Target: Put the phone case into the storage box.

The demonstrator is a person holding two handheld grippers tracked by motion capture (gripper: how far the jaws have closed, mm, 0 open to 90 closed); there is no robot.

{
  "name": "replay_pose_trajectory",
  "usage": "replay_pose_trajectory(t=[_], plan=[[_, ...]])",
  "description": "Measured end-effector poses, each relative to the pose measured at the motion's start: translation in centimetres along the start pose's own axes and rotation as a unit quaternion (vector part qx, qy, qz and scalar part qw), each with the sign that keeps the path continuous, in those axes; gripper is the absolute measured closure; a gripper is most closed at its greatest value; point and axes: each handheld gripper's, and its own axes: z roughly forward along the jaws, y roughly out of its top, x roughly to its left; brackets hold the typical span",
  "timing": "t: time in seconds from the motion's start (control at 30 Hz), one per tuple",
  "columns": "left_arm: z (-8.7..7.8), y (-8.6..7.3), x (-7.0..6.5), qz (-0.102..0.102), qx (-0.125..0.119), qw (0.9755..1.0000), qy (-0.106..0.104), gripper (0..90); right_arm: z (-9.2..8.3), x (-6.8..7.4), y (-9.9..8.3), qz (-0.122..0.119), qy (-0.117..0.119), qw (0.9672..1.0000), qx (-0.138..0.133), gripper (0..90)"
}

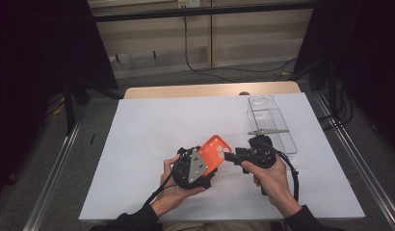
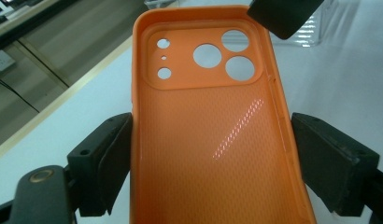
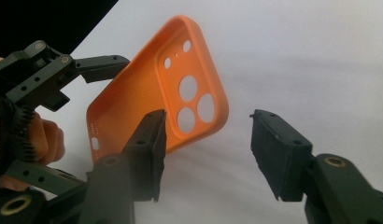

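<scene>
Two grippers meet above the white mat (image 1: 152,144): left gripper (image 2: 213,154) pinches an orange phone case (image 2: 203,130); right gripper (image 3: 208,140), jaws spread, sits just beside it.

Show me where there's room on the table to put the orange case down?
The white mat is bare left of the left claw and behind the case. It's crowded at the right claw and clear tray.
</scene>
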Motion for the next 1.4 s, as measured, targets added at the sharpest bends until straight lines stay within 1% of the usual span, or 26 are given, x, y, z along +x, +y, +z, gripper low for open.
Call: replay_pose_trajectory(t=[0.03,0.13,0.17,0.2,0.27,0.33,0.4,0.53,0.6,0.73,0.83,0.87,0.9,0.93,0.97,1.03,1.1,1.13,1.23,1.3,1.37,1.4], plan=[[0.0,0.0,0.0,0.002,0.000,1.0000,0.000,16.0,0.0,-0.1,0.1,0.005,0.002,1.0000,0.002,50.8],[0.0,0.0,-0.1,0.001,-0.002,1.0000,0.000,16.0,0.1,-0.3,0.1,0.018,0.009,0.9998,0.003,54.7],[0.0,0.0,-0.1,0.003,-0.004,1.0000,0.003,16.0,0.0,-0.3,0.1,0.020,0.009,0.9997,0.002,57.7],[0.1,0.0,-0.1,0.001,-0.003,1.0000,0.001,16.0,0.0,-0.3,0.2,0.021,0.013,0.9997,0.004,60.3],[0.1,0.0,-0.1,0.009,-0.005,0.9999,0.005,16.0,0.0,-0.3,0.3,0.023,0.015,0.9996,0.007,63.7],[0.0,0.0,-0.2,0.007,-0.007,0.9999,0.003,16.0,0.1,-0.2,0.4,0.025,0.017,0.9995,0.011,64.8],[0.0,0.1,-0.3,0.010,-0.007,0.9999,0.004,16.0,0.2,-0.2,0.5,0.025,0.018,0.9994,0.013,65.2],[0.0,0.1,-0.3,0.009,-0.007,0.9999,0.005,16.0,0.4,-0.1,0.6,0.026,0.018,0.9994,0.016,66.4],[0.0,0.1,-0.2,0.011,-0.008,0.9999,0.007,16.0,0.5,-0.2,0.7,0.033,0.021,0.9990,0.022,67.0],[0.0,0.1,-0.3,0.012,-0.010,0.9999,0.006,16.0,0.7,-0.3,0.7,0.038,0.024,0.9987,0.022,66.0],[-0.1,0.1,-0.5,0.016,-0.014,0.9998,0.008,16.0,0.9,-0.3,0.7,0.038,0.025,0.9987,0.025,67.0],[-0.1,0.1,-0.5,0.019,-0.011,0.9997,0.006,16.0,0.9,-0.2,0.7,0.040,0.024,0.9986,0.025,67.0],[-0.1,0.0,-0.5,0.020,-0.011,0.9997,0.007,16.0,1.0,-0.3,0.6,0.042,0.024,0.9985,0.026,68.8],[0.0,0.0,-0.5,0.017,-0.015,0.9997,0.006,16.0,1.0,-0.3,0.6,0.041,0.022,0.9986,0.025,69.8],[0.0,-0.1,-0.5,0.019,-0.015,0.9997,0.005,16.0,1.0,-0.4,0.5,0.045,0.025,0.9984,0.023,70.6],[0.1,-0.1,-0.4,0.020,-0.013,0.9997,0.004,16.0,1.0,-0.5,0.5,0.051,0.030,0.9981,0.018,72.7],[0.2,-0.1,-0.5,0.024,-0.010,0.9996,0.007,15.9,0.9,-0.5,0.4,0.054,0.029,0.9980,0.017,74.4],[0.3,-0.2,-0.5,0.021,-0.010,0.9997,0.007,15.9,0.8,-0.5,0.4,0.055,0.029,0.9979,0.015,75.3],[0.3,-0.2,-0.4,0.020,-0.013,0.9997,0.009,15.7,0.7,-0.3,0.4,0.057,0.029,0.9979,0.005,77.8],[0.4,-0.2,-0.4,0.020,-0.013,0.9996,0.012,15.6,0.6,-0.2,0.3,0.054,0.029,0.9981,-0.009,78.8],[0.6,-0.4,-0.3,0.013,-0.012,0.9998,0.012,15.2,0.5,0.0,0.3,0.049,0.028,0.9983,-0.013,79.6],[0.7,-0.4,-0.3,0.013,-0.012,0.9998,0.012,15.0,0.5,0.1,0.3,0.050,0.031,0.9982,-0.014,80.0]])
